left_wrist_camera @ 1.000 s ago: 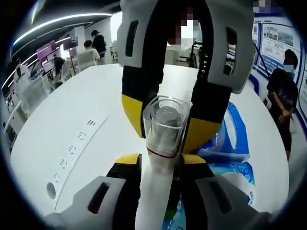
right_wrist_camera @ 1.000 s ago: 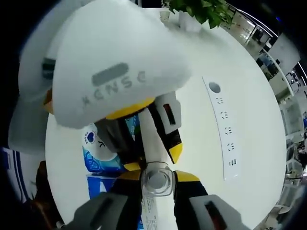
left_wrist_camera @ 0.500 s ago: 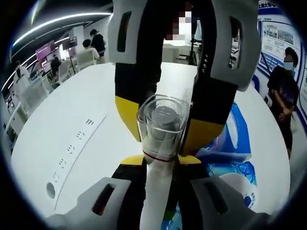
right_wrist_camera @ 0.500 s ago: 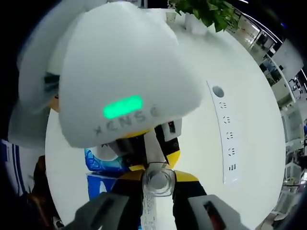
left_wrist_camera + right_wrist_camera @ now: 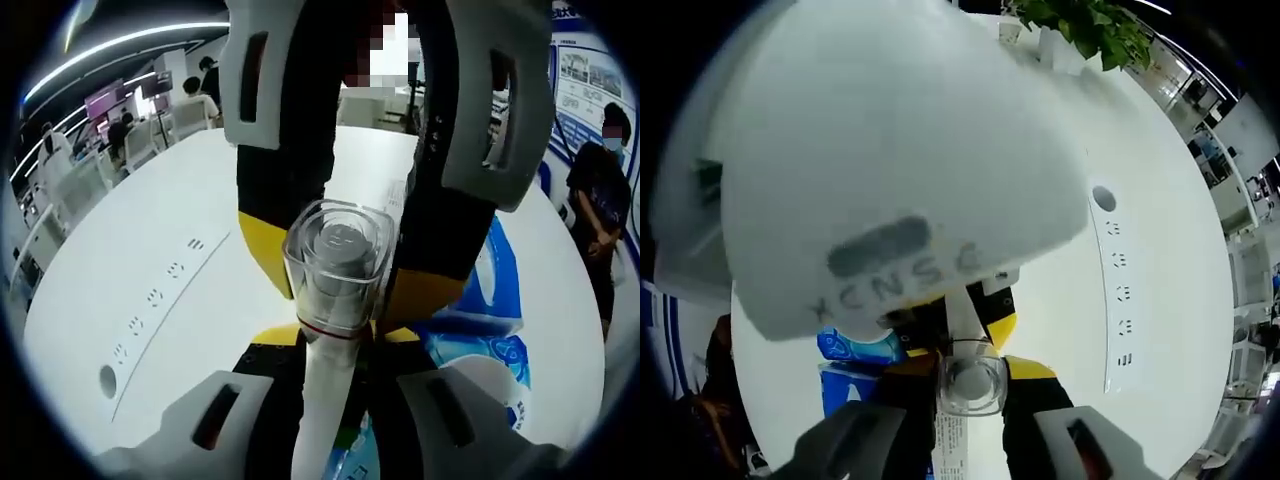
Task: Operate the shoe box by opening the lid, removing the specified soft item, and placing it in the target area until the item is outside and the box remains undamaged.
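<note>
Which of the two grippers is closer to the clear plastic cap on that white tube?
Right. The right gripper has its yellow-tipped jaws closed on the clear plastic cap itself, while the left gripper clamps the white tube just below the cap.

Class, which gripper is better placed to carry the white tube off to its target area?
Probably left: the left gripper clamps the white tube by its body, while the right gripper pinches just its clear cap.
</note>
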Motion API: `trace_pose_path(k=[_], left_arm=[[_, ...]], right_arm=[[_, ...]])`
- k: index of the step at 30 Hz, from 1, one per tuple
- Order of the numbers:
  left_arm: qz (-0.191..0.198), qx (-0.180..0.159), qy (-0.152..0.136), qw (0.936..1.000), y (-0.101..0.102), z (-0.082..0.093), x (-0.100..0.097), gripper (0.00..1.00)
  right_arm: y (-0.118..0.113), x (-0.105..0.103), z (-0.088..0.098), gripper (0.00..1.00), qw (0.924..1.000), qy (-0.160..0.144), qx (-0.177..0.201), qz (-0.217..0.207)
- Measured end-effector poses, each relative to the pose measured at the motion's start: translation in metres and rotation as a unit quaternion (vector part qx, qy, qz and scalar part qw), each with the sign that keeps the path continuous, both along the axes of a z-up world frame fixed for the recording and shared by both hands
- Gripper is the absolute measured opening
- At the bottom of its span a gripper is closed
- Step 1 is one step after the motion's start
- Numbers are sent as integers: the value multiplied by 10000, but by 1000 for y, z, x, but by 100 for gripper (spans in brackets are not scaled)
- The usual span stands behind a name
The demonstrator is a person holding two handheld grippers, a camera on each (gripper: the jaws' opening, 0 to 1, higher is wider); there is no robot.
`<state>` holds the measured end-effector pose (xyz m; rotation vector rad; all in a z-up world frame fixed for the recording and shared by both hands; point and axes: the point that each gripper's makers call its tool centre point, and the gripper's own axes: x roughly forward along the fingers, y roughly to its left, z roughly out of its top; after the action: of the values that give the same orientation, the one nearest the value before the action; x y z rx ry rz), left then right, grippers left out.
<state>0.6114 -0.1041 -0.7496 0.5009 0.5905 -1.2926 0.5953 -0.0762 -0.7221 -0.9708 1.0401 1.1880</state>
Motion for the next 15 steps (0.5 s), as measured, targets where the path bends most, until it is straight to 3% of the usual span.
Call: trace_pose_path(k=[7, 15], left_arm=[[-54, 42, -48, 10000, 1, -2, 5, 23], [-39, -33, 105, 9999, 1, 1, 0, 24]], right_arm=[[1, -1, 5, 24, 9999, 5, 40, -159], [0, -2, 8, 25, 9998, -5, 52, -198]])
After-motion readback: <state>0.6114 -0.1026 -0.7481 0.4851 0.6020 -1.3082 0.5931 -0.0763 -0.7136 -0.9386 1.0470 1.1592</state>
